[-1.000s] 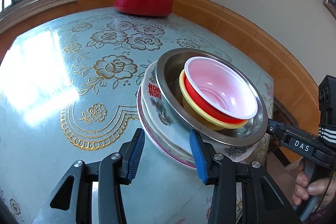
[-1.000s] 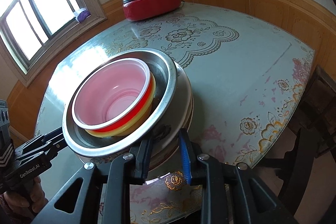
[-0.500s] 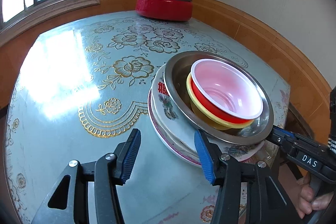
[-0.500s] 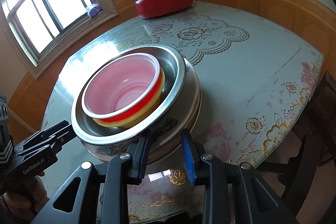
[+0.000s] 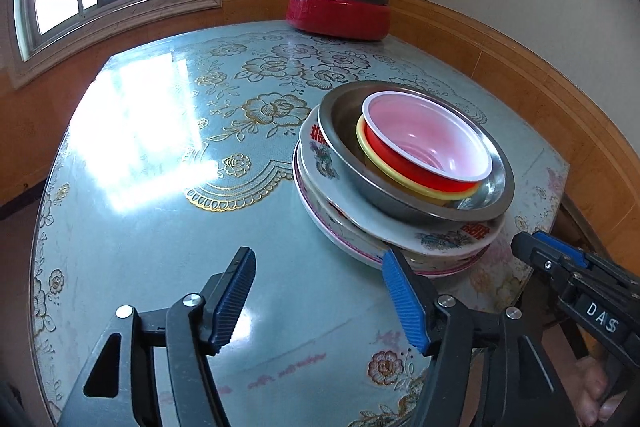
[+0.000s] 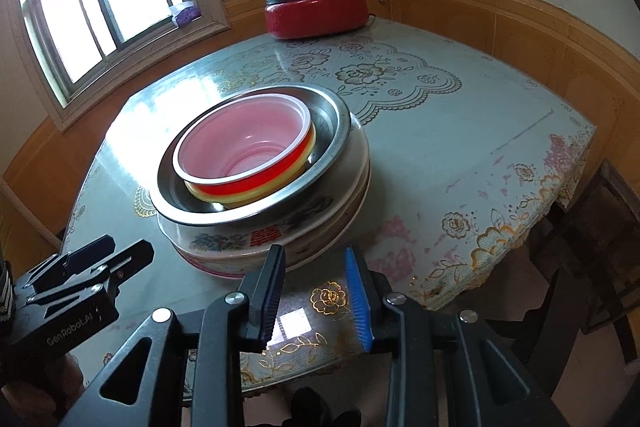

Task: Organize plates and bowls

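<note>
A stack of dishes stands on the table near its corner. White patterned plates lie at the bottom, a steel bowl on them, then a yellow bowl and a red bowl with a pink-white inside nested on top. My left gripper is open and empty, just short of the stack's near-left edge. My right gripper is open and empty, just short of the stack on its side. It also shows in the left wrist view.
A red lidded electric pot stands at the far side of the table. The table has a pale blue floral cover. A dark chair stands by the right edge. Wood-panelled walls and a window surround the table.
Both grippers have drawn back from the stack and up. My right gripper, which had closed in on the plate rim, has opened wider. The stack has stayed in place.
</note>
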